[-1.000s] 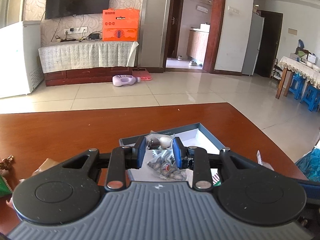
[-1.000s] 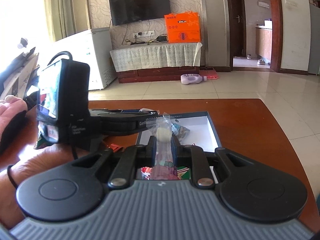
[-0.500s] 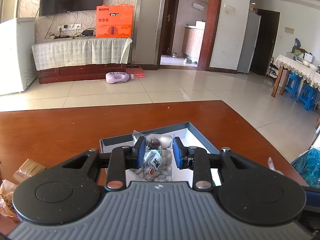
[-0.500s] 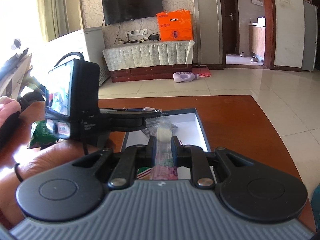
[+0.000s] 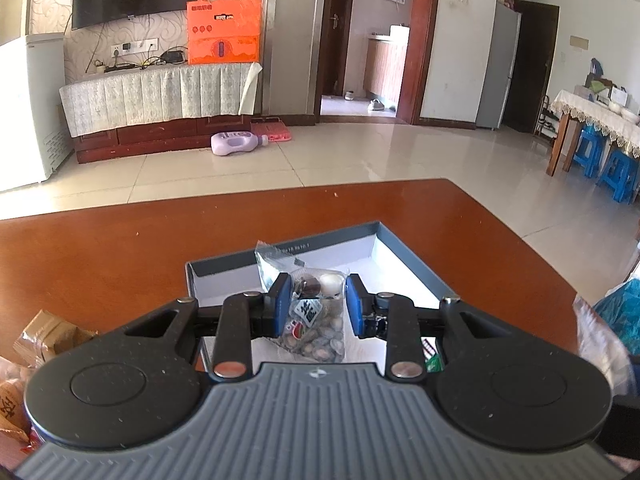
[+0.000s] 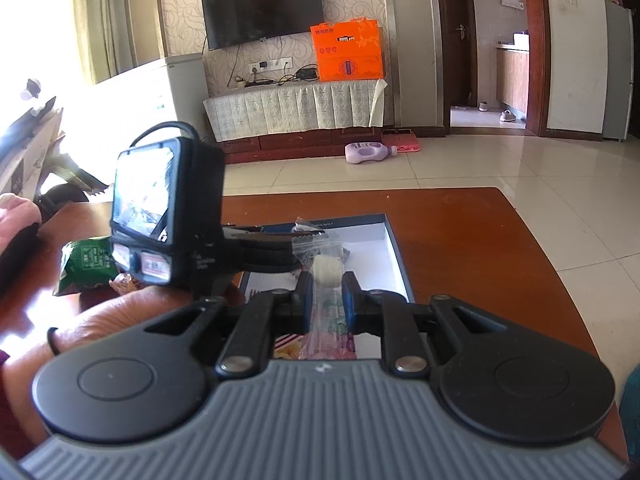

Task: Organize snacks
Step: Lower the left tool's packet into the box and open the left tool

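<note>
A shallow grey-blue box (image 5: 404, 246) with a white inside lies on the brown table; it also shows in the right wrist view (image 6: 396, 240). My left gripper (image 5: 314, 300) is shut on a clear bag of nuts (image 5: 316, 324) and holds it over the box. My right gripper (image 6: 326, 300) is shut on a clear packet with a white sweet (image 6: 327, 272) and a pink lower part, over the box's near end. The left gripper's body (image 6: 168, 216) sits left of the right one, its jaws reaching over the box.
Brown snack packets (image 5: 48, 336) lie on the table at the left. A green packet (image 6: 86, 260) lies left of the box. A blue bag (image 5: 618, 312) is at the right table edge. The table's far edge (image 5: 240, 196) drops to a tiled floor.
Both grippers have shifted a little further over the box with their packets still held. The left gripper's jaws look slightly wider around the bag of nuts.
</note>
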`<action>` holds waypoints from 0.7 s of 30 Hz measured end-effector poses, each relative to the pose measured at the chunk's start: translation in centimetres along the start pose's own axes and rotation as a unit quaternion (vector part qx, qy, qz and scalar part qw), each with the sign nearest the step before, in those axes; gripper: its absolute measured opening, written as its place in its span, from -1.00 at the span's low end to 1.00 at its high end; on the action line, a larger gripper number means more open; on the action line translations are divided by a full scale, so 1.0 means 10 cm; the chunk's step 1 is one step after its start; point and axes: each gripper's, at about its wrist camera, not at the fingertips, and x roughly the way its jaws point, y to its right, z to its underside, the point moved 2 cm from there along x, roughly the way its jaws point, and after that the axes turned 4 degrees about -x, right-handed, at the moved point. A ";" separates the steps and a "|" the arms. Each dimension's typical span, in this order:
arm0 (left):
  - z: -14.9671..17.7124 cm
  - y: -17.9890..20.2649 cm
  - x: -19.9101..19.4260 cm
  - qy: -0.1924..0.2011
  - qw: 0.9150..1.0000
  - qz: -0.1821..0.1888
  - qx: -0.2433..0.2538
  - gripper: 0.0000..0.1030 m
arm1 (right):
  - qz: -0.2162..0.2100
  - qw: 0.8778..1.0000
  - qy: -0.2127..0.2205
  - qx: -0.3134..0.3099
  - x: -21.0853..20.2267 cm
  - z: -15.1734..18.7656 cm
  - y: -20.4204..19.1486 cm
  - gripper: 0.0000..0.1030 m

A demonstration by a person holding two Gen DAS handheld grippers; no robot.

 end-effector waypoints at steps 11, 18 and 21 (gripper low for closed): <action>0.03 -0.01 0.07 -0.017 1.000 0.003 0.000 -0.32 | -0.002 1.000 -0.003 -0.001 0.03 0.02 0.03 -0.63; 0.04 -0.01 0.06 -0.018 1.000 0.001 0.004 -0.14 | -0.001 1.000 -0.006 -0.001 0.06 0.03 0.03 -0.63; 0.05 -0.02 0.04 -0.015 1.000 -0.004 0.001 0.06 | 0.000 1.000 -0.008 -0.002 0.09 0.03 0.02 -0.63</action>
